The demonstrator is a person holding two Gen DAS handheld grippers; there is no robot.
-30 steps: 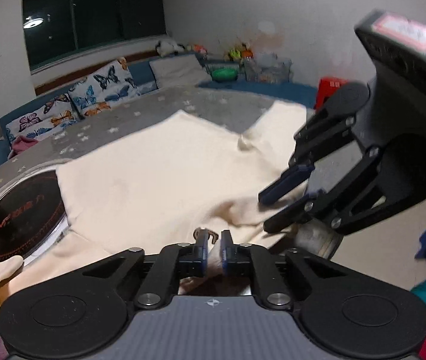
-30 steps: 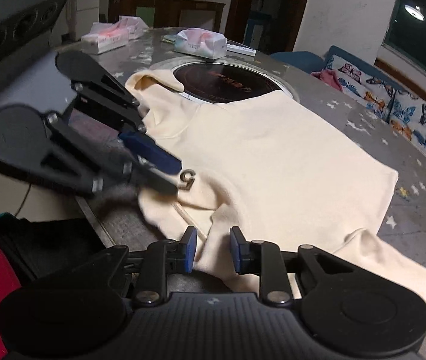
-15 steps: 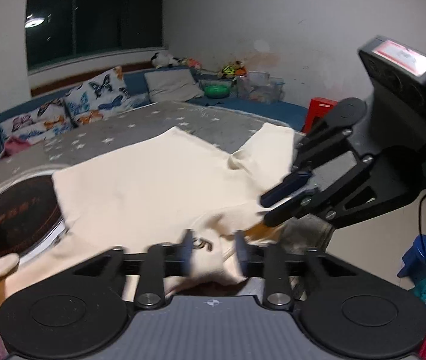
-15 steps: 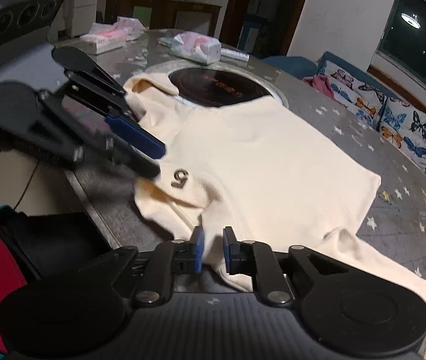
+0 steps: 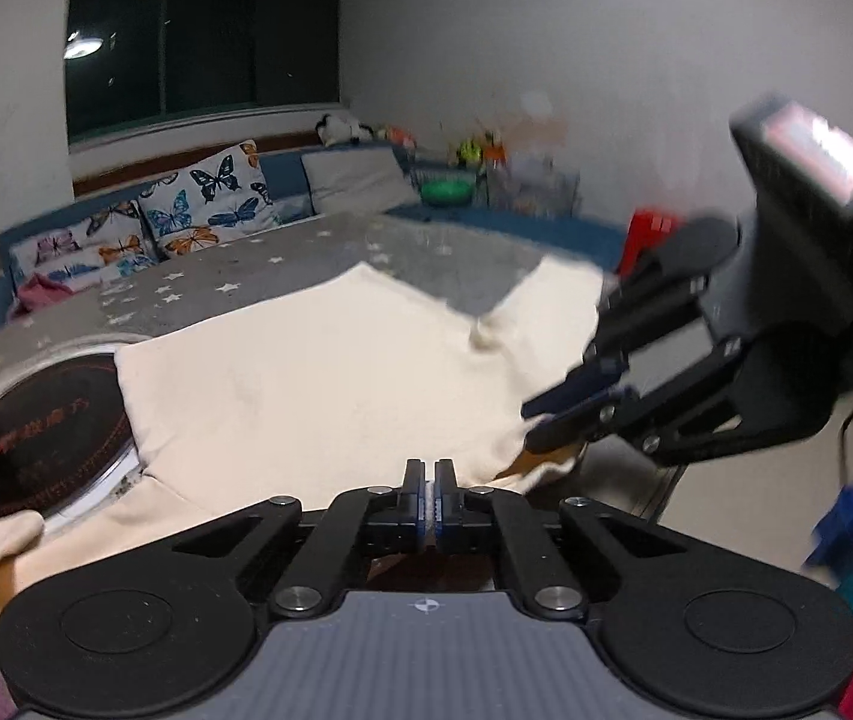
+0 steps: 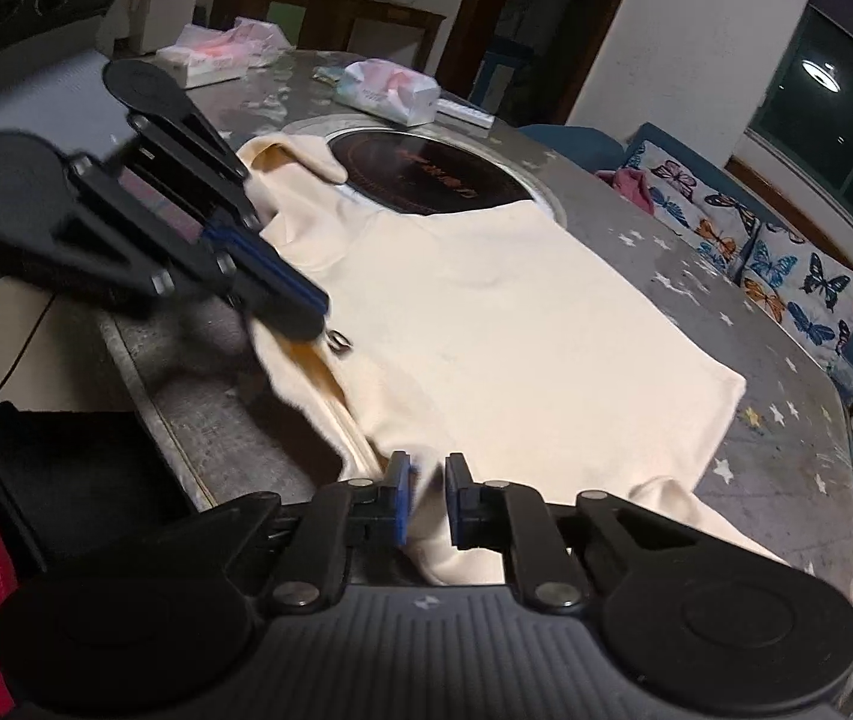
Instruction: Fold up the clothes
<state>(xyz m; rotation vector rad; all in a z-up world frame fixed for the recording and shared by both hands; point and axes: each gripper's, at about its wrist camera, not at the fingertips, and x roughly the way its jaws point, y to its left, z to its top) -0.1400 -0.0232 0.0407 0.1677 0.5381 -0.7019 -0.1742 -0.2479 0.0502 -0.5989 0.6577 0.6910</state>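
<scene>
Room: dim; sofa (image 5: 144, 228) with butterfly cushions below a dark window.
Bench (image 6: 774, 396): grey, star-speckled, round hob (image 6: 426, 174) set in; tissue packs (image 6: 390, 90) at far side.
Shirt (image 6: 516, 324): cream, spread flat on bench, one sleeve lying beside the hob, near edge at the bench rim.
Left gripper (image 5: 430, 495): fingers together at the shirt's near edge; pinch itself hidden.
Right gripper (image 6: 426, 498): fingers clamped on a fold of shirt hem.

- The black round cooktop (image 5: 36, 420) set in the table carried a red printed mark, too blurred to read.
- A small dark mark on the cream garment (image 6: 486, 312), beside the left gripper (image 6: 312, 315), could not be read.
</scene>
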